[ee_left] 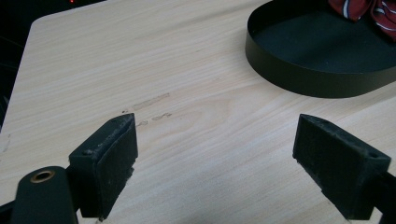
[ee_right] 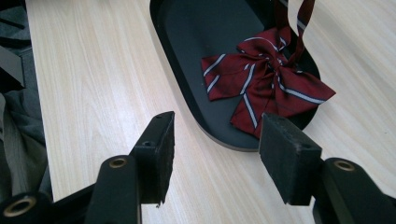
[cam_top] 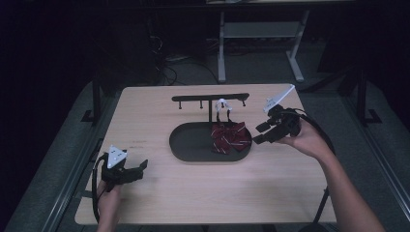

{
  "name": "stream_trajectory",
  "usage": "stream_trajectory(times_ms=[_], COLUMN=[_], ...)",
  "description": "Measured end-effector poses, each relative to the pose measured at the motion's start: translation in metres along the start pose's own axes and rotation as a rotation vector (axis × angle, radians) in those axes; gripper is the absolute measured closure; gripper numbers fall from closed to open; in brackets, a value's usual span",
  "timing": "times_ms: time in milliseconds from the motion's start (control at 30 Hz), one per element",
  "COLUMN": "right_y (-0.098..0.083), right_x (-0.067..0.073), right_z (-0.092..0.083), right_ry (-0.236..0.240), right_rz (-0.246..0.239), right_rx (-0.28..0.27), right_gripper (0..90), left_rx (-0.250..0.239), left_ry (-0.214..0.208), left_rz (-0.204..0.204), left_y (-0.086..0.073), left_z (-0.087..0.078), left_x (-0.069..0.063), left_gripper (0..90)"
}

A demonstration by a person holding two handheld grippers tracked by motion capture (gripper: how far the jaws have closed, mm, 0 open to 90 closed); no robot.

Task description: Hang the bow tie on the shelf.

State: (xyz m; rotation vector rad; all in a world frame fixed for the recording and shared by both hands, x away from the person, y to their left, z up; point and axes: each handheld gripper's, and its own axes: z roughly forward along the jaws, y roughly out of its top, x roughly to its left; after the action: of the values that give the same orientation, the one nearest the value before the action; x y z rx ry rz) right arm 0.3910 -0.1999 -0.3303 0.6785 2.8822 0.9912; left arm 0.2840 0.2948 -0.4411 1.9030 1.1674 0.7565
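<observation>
A dark red bow tie with white stripes [cam_top: 230, 137] [ee_right: 266, 84] lies in the right end of a black oval tray [cam_top: 193, 143] [ee_right: 196, 37] [ee_left: 299, 77]. Its strap runs up to a black hanger stand [cam_top: 210, 98] that rises from the tray. My right gripper [cam_top: 261, 133] [ee_right: 217, 149] hovers just right of the tray, jaws open and empty, pointing at the bow tie. My left gripper [cam_top: 143, 166] [ee_left: 215, 163] rests low at the table's front left, open with bare wood between its jaws.
The wooden table [cam_top: 159, 188] [ee_left: 140, 60] has free room at the left and front. A white clip [cam_top: 223, 104] hangs from the stand's bar. Table legs and cables [cam_top: 167, 67] lie on the dark floor behind the table.
</observation>
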Motion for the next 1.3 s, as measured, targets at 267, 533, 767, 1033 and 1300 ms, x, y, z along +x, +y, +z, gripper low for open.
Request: stream_trajectory(times_ms=[267,533,767,1033,1300], right_y=[-0.008,-0.02,-0.032,-0.048,-0.065], right_x=[0.0,0.0,0.001,0.003,0.003], right_z=[0.006,0.013,0.016,0.023,0.03], right_ry=[0.009,0.021,0.021,0.03,0.036], right_rz=[0.013,0.031,0.057,0.086,0.107], right_rx=[-0.001,0.002,0.001,0.001,0.003], right_gripper=[44.4,44.4,44.3,44.2,44.0], left_rx=[-0.001,0.001,0.002,0.005,0.007], left_ry=[0.002,0.002,0.001,0.0,-0.001], left_rz=[0.0,-0.001,0.001,0.005,0.007], left_y=[0.0,0.0,0.0,0.0,0.0], left_z=[0.0,0.0,0.0,0.0,0.001], left_x=[0.0,0.0,0.0,-0.001,-0.001], left_gripper=[13.6,13.5,13.5,13.5,13.6])
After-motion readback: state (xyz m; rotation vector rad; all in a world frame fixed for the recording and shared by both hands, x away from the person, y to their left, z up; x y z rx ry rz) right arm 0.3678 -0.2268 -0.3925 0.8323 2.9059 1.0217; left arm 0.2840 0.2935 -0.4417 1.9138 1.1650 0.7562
